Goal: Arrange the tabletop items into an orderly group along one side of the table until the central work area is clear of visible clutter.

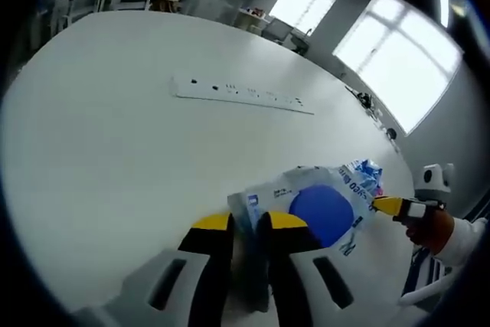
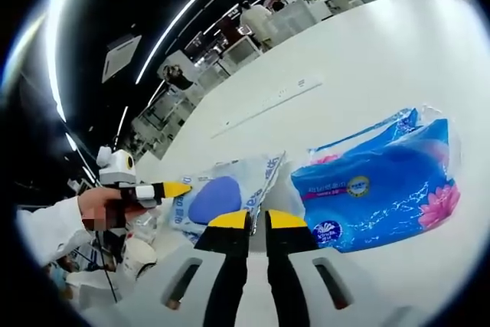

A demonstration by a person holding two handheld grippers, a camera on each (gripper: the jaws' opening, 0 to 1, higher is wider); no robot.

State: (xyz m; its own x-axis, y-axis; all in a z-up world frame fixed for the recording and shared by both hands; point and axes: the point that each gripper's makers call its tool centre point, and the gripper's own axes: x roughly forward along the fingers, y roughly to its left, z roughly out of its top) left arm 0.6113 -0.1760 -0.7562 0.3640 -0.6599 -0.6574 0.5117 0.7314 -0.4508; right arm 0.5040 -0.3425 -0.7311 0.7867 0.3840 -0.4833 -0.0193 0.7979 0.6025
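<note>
In the left gripper view the left tongs (image 1: 249,223) rise from the bottom with their yellow-tipped jaws nearly together, a narrow gap between them. They sit at the near edge of a pale tissue pack (image 1: 310,204) with a blue oval on it, which lies on the white worktop (image 1: 99,135). Whether the jaws pinch the wrapper or only touch it cannot be told, since the pack's near edge is hidden behind them. The right tongs (image 1: 387,205) come in from the right, held by a hand (image 1: 432,229), their yellow tip at the pack's far end. Their jaw gap is too small to make out here. A long white power strip (image 1: 241,96) lies well apart, farther across the worktop.

In the right gripper view the right tongs (image 2: 258,220) show jaws almost closed, the tips meeting the edge of the pale tissue pack (image 2: 226,189). The grip itself is not clear. A bright blue tissue pack (image 2: 387,185) with a pink flower lies just beside it, its far end cut off by the view's edge. The left tongs (image 2: 174,189) reach the pale pack from the left, a hand (image 2: 103,206) behind them.
</note>
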